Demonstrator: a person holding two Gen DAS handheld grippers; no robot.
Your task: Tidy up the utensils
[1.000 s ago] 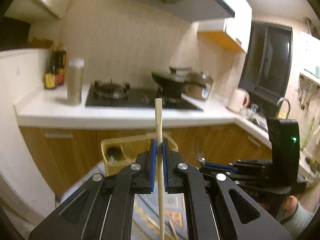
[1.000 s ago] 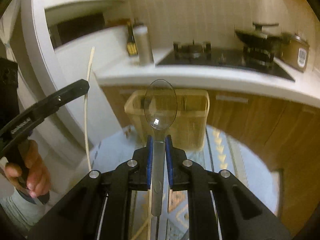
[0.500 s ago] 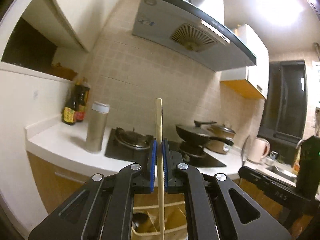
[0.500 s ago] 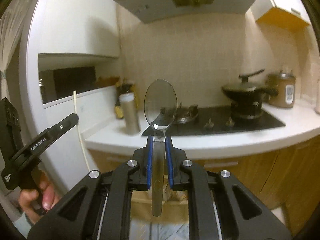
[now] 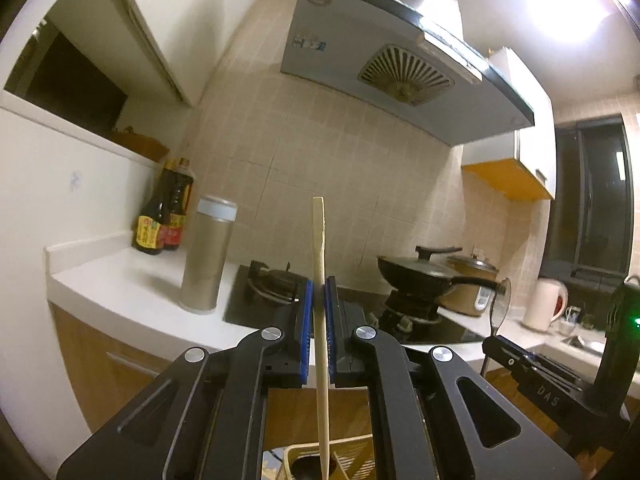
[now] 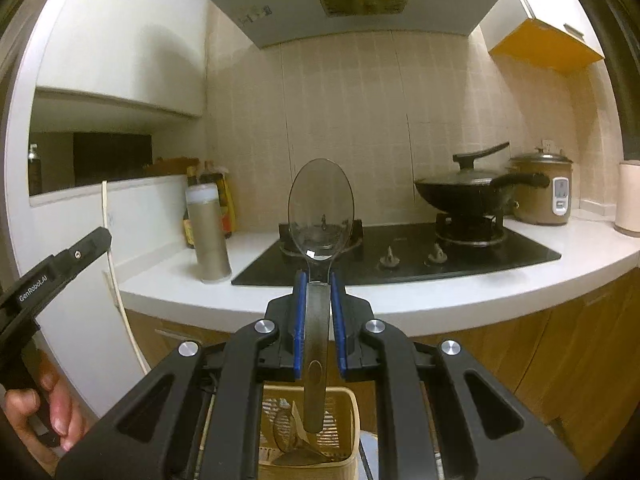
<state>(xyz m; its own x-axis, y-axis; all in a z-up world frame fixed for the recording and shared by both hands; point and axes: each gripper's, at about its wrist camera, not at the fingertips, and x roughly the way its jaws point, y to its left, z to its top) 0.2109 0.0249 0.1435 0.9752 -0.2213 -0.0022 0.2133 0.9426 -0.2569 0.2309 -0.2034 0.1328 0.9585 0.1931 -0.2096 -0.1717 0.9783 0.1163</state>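
My left gripper (image 5: 317,300) is shut on a pale wooden chopstick (image 5: 319,248) that stands upright between its blue pads. My right gripper (image 6: 317,280) is shut on the handle of a clear grey plastic spoon (image 6: 321,208), bowl upward. A yellow slotted utensil basket (image 6: 344,408) sits below the right gripper with utensils inside; its rim also shows in the left wrist view (image 5: 352,450). The right gripper and its spoon (image 5: 500,306) show at the right of the left wrist view. The left gripper (image 6: 72,256) and its chopstick (image 6: 110,248) show at the left of the right wrist view.
A white counter (image 6: 400,300) carries a black gas hob (image 6: 400,256), a lidded black wok (image 6: 468,192), a rice cooker (image 6: 544,188), a tall steel flask (image 6: 208,232) and sauce bottles (image 5: 164,216). A range hood (image 5: 392,64) hangs above. Wooden cabinet doors stand below.
Both grippers have tilted and risen, so the views swing from the basket and floor up to the counter, wall and hood. Each stays shut on its utensil.
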